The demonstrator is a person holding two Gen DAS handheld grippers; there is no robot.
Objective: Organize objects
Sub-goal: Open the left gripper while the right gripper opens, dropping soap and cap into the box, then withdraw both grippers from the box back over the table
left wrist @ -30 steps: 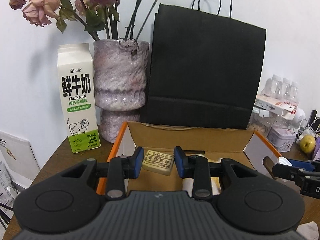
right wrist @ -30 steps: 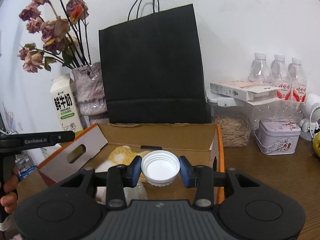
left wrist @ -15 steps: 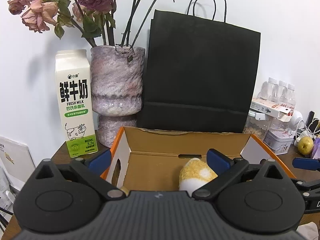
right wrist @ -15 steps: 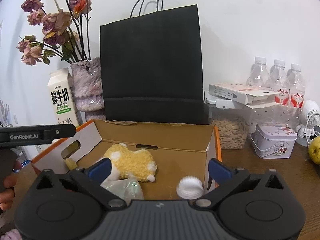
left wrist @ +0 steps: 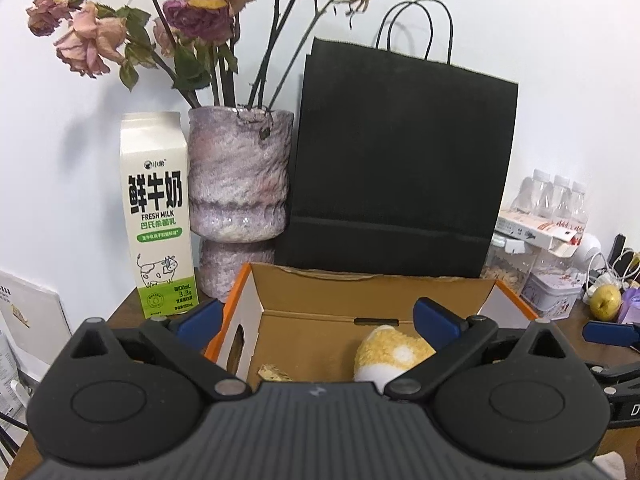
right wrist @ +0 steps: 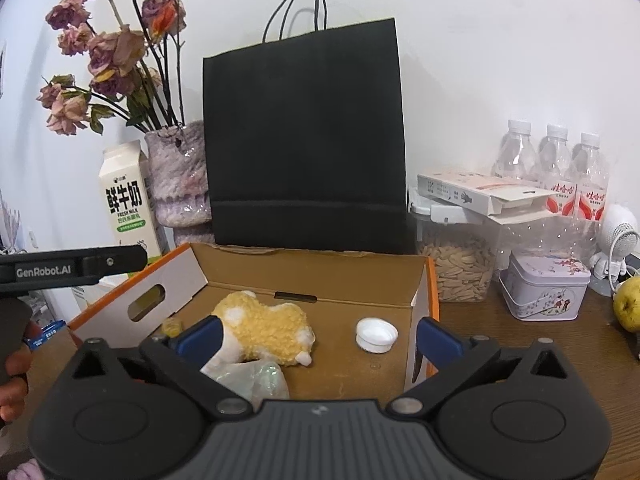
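An open cardboard box (right wrist: 312, 272) with orange edges sits on the wooden table. Inside lie a yellow plush toy (right wrist: 264, 328), a white cap (right wrist: 376, 334), a crumpled clear wrapper (right wrist: 252, 376) and a small tan block (left wrist: 274, 372) at the left. My right gripper (right wrist: 320, 332) hangs wide open above the box's near side, with nothing between its blue pads. My left gripper (left wrist: 318, 316) is also wide open over the box's left part and holds nothing; the plush toy (left wrist: 392, 354) shows beside its right finger. The other gripper's black body (right wrist: 72, 266) juts in at the left.
A black paper bag (right wrist: 304, 140) stands right behind the box. A milk carton (left wrist: 158, 216) and a vase of dried roses (left wrist: 240, 184) are at the back left. A seed jar (right wrist: 460, 264), a tin (right wrist: 544, 292), several water bottles (right wrist: 556, 164) and a pear (right wrist: 628, 304) crowd the right.
Both grippers opened wide. The left let go of the tan block and the right let go of the white cap; both things now lie in the box.
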